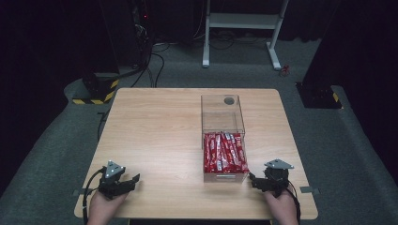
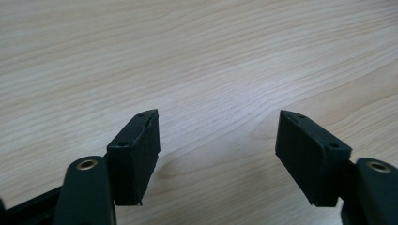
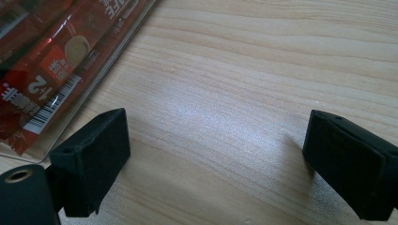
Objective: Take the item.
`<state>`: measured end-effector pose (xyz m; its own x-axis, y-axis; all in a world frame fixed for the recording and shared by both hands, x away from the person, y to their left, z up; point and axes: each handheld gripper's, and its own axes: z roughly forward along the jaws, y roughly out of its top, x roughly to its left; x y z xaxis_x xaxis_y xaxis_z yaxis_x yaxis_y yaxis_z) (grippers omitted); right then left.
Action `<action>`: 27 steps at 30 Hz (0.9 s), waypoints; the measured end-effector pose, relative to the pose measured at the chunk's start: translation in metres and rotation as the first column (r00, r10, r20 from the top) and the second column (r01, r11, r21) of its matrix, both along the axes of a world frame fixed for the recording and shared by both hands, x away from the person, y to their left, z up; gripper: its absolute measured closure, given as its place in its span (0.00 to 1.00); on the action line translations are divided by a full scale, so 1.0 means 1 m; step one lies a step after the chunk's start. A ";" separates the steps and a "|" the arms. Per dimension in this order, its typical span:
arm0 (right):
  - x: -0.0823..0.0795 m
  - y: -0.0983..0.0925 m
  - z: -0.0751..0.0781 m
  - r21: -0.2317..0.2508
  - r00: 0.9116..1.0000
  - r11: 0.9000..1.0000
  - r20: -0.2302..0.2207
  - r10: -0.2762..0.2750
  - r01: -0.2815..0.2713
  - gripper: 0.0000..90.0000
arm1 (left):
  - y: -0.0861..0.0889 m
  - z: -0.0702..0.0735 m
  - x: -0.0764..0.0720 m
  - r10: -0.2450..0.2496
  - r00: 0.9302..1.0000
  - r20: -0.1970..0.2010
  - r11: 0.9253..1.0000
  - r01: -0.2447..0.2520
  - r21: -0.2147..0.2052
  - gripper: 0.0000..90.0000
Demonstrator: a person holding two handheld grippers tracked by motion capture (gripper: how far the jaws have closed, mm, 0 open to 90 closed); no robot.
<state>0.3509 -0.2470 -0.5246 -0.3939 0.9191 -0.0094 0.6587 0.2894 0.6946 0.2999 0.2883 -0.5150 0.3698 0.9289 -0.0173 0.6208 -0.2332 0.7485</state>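
While jaws apart, right hand-held gripper (image 1: 257, 182) rests just beside sachet box (image 1: 224, 174).

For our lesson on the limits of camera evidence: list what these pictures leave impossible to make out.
- High view: print on the red sachets in the clear box, too small.
- Right gripper view: sachets cut off by the frame's left edge.
- High view: room behind the table, too dark.
- Left gripper view: bare wood alone ahead.

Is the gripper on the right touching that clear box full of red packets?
Apart. In the right gripper view, bare table lies between the open right gripper and the clear box of red packets.
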 end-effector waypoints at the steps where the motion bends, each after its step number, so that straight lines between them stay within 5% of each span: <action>1: 0.000 0.000 0.000 0.000 1.000 1.000 0.000 0.000 0.000 0.08 | -0.002 0.001 0.000 -0.005 1.000 0.006 1.000 0.005 -0.004 0.36; 15: 0.001 0.001 0.000 0.003 1.000 1.000 -0.003 0.002 -0.002 0.08 | -0.028 0.011 0.014 -0.116 0.992 0.050 0.993 0.118 -0.032 0.39; 27: 0.000 -0.003 0.000 0.000 0.999 0.999 -0.001 0.036 -0.036 0.08 | -0.049 0.021 0.017 -0.144 0.987 0.076 0.989 0.147 -0.030 0.39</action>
